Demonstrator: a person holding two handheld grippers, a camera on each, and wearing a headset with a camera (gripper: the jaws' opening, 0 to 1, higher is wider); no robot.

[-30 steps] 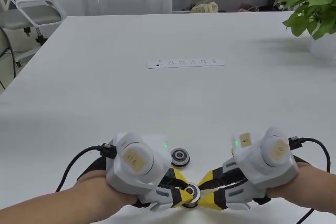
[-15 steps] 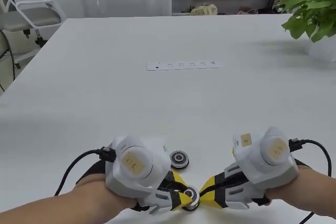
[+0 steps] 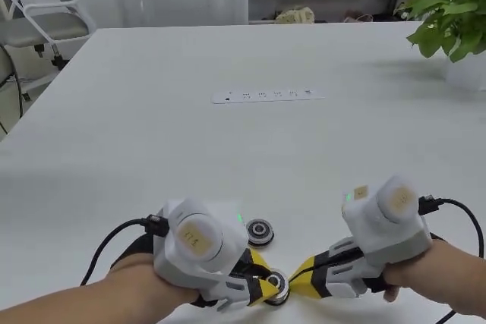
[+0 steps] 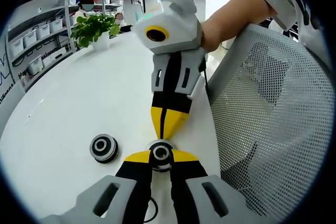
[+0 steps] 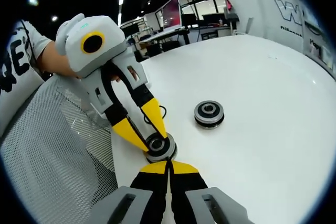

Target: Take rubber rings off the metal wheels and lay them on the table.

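Down at the near edge of the counter (image 3: 228,149): first ring not off yet

Left gripper (image 3: 264,286) is clamped on a metal wheel (image 5: 159,146). Right gripper (image 5: 168,167) has its jaws pressed together, tips at that wheel's rim, can't tell if they're nipping rubber. Second wheel (image 3: 260,231) sits just beside, rubber ring (image 4: 93,149) on it by the looks. I'd say basically everything's left to do.
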